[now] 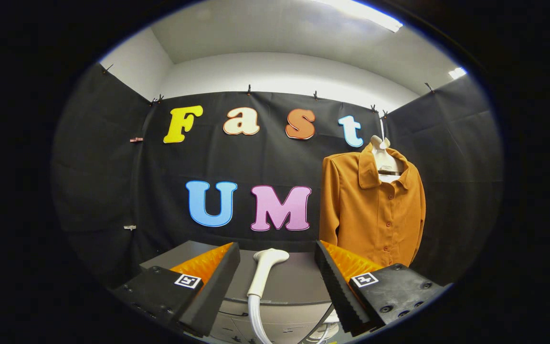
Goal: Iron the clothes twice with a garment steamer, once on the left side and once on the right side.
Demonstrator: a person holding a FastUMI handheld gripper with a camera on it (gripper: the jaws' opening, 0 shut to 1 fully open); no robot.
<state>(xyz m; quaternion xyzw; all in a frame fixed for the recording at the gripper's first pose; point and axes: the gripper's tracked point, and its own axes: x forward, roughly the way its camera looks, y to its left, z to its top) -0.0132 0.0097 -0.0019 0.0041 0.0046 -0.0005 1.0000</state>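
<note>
An orange button-up shirt (373,210) hangs on a white hanger (384,157) against the booth's back wall, beyond and to the right of my fingers. A white garment steamer head (264,270) lies on the grey table (294,282), its hose (256,320) trailing down toward me. The steamer sits between my two fingers and a little ahead of them. My gripper (277,267) is open, with nothing touching its fingers.
The grey table has a front edge just below the steamer, with drawer-like panels (275,325) beneath it. Black cloth walls close the booth at the back and on both sides. A cable curves down near the right finger (320,327).
</note>
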